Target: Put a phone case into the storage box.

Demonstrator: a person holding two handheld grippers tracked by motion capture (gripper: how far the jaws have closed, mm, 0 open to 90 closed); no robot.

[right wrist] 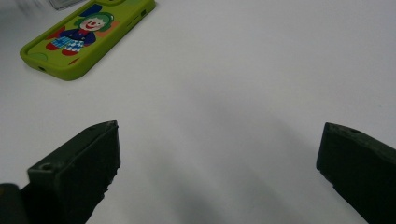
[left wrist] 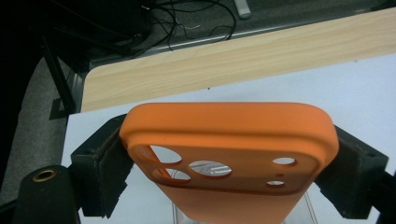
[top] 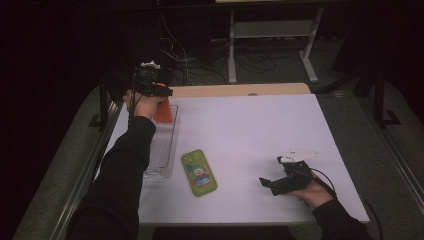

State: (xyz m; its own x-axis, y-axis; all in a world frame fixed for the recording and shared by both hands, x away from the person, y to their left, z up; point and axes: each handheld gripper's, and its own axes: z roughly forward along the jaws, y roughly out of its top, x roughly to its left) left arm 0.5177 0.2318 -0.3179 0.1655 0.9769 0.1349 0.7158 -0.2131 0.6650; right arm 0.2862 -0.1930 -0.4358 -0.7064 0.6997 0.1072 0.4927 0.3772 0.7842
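While the left gripper is clamping the orange phone case between its two black jaws, one jaw pressing on each long side, the case is being held off the white table above the far end of a clear tray at the table's left edge. In the left gripper view the case's back is facing the camera, showing the camera cutouts, with the clear tray's rim just visible below it and the table's bare wooden strip beyond. In the high view the left hand is reaching to the far left corner, the orange case hanging beneath the gripper.

The right gripper is sitting low over the table near the right front, jaws spread wide apart with nothing between them. The right hand is holding it well apart from a green phone case printed with a clown figure, which is lying flat on the table just right of the tray's near end.
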